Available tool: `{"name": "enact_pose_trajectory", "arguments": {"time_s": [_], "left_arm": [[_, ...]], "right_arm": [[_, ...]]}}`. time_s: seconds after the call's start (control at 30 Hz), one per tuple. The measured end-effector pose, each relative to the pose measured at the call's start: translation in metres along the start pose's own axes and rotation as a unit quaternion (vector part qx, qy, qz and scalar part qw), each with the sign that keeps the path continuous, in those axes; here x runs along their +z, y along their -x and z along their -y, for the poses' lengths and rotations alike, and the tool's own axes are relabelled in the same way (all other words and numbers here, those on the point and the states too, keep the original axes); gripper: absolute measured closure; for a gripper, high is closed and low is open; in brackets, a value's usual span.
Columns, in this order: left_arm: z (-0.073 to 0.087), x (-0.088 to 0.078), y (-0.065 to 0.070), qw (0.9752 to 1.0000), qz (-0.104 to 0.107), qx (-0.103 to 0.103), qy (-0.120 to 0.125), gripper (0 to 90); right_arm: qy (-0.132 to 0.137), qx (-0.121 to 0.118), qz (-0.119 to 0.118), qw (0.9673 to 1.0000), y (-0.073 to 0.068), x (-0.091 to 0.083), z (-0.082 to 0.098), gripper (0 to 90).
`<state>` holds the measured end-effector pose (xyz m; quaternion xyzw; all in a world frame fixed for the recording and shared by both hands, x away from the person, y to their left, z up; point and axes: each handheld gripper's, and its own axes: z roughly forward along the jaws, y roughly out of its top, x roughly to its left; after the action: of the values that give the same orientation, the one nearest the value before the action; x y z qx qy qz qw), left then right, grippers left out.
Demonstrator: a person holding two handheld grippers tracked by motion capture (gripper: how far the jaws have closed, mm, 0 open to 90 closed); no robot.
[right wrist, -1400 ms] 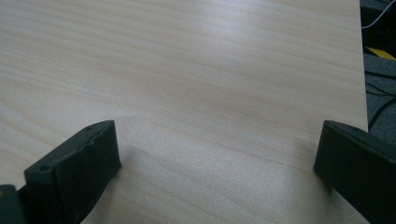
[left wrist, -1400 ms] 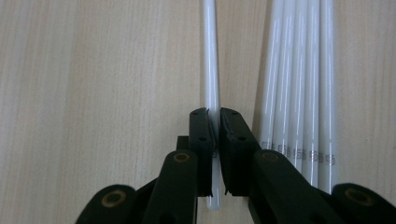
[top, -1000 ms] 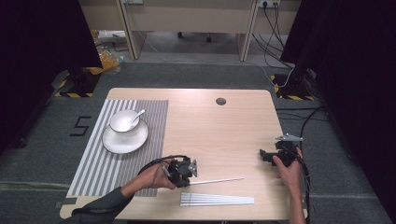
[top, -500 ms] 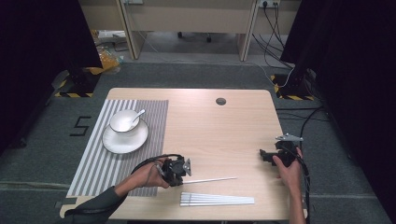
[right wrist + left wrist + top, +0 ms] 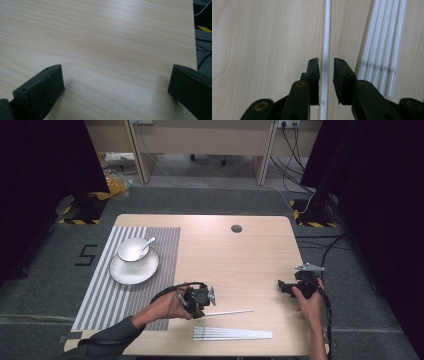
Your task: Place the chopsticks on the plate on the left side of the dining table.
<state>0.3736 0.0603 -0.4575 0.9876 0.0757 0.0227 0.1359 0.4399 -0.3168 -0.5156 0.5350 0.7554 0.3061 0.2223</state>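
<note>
**While astride one chopstick, not yet clamped**

High view: shows the left gripper (image 5: pixel 206 310) low over the table (image 5: pixel 240 260), with the near end of a single white chopstick (image 5: pixel 230 312) between its jaws and the rest reaching away ahead of them. Shows also a bundle of chopsticks (image 5: pixel 232 335) lying just beside this gripper, parallel to the single one. Places the right gripper (image 5: pixel 282 286) well apart, at the table's far side, over bare wood.

Left gripper view: looks along the chopstick (image 5: pixel 327 30), straight between the two jaws of the left gripper (image 5: pixel 326 61). Jaws narrowly apart, the stick close against one of them, a thin gap left at the other, so probably no clamping yet. Bundle (image 5: pixel 382 50) just outside one jaw, not touching it.

Right gripper view: right gripper (image 5: pixel 116 75) spread wide, nothing between the jaws, only table (image 5: pixel 112 30) below.

Step in hand, as a judgement: picking one chopstick away from the bundle. Next move: close the jaws fully on the stick, then lift straight, without brushing the bundle. Thin, smooth and round, so likely to roll or slip under a loose grip.
</note>
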Motion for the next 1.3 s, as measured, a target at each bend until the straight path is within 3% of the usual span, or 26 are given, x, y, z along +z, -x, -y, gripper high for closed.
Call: {"name": "enact_pose_trajectory", "arguments": {"time_s": [0.27, 0.73, 1.1, 1.3], "left_arm": [[-0.024, 0.004, 0.003, 0.9999, 0.006, 0.012, -0.007, 75.6], [-0.032, 0.017, -0.005, 0.9996, 0.004, 0.003, -0.028, 76.1], [-0.047, 0.028, 0.001, 0.999, 0.014, 0.016, -0.038, 78.0], [-0.05, 0.03, 0.002, 0.9986, 0.01, 0.024, -0.046, 79.7]], "right_arm": [[0.0, 0.0, 0.0, 1.0, 0.0, 0.0, 0.0, 0.3], [0.0, 0.0, 0.0, 1.0, 0.0, 0.0, 0.0, 0.3], [0.0, 0.0, 0.0, 1.0, 0.0, 0.0, 0.0, 0.3], [0.0, 0.0, -0.001, 1.0, 0.0, 0.0, 0.0, 0.3]]}}
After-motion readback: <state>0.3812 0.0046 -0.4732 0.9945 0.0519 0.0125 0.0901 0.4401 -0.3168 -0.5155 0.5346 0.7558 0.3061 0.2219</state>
